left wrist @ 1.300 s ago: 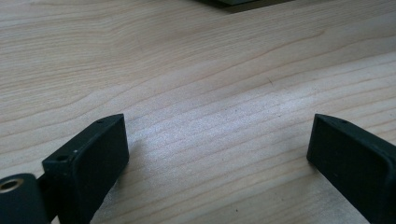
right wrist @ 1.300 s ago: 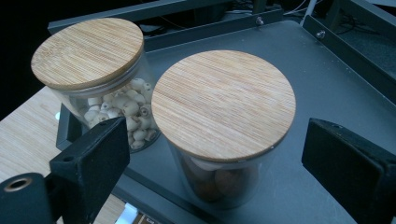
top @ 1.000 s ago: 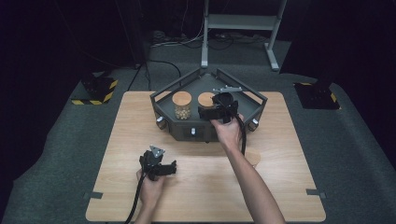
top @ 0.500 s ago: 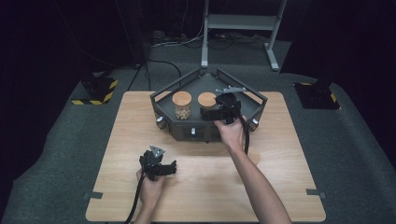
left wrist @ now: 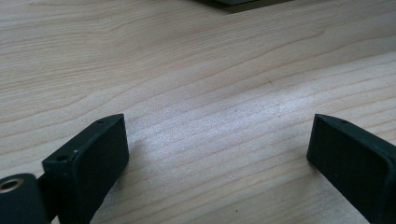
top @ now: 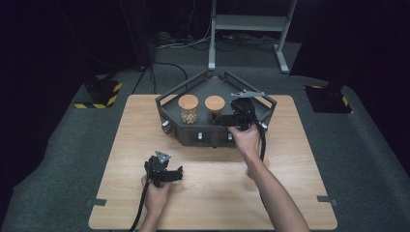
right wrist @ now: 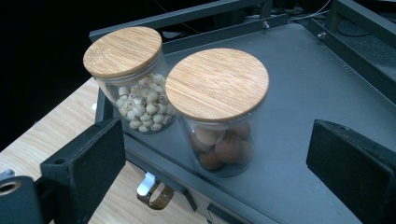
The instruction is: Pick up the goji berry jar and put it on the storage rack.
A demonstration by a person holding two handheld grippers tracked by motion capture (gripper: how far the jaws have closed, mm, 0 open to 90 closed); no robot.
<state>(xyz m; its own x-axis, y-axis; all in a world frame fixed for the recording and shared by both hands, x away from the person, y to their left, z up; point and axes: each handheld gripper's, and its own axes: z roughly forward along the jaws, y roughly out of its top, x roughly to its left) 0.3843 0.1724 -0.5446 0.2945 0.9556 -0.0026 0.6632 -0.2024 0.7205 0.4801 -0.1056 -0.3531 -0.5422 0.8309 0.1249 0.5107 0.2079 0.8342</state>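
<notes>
Glass jar [right wrist: 218, 119] of brown nuts, bamboo lid, upright on tray [right wrist: 317, 88]

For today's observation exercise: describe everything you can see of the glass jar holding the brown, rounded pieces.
The jar is a clear glass cylinder with a flat, round, light wooden lid. It is roughly a third full of brown and tan rounded pieces. It stands upright and closed on the dark tray, close beside a matching jar of pale beads. The right tool faces it, jaws wide apart, touching nothing.
</notes>
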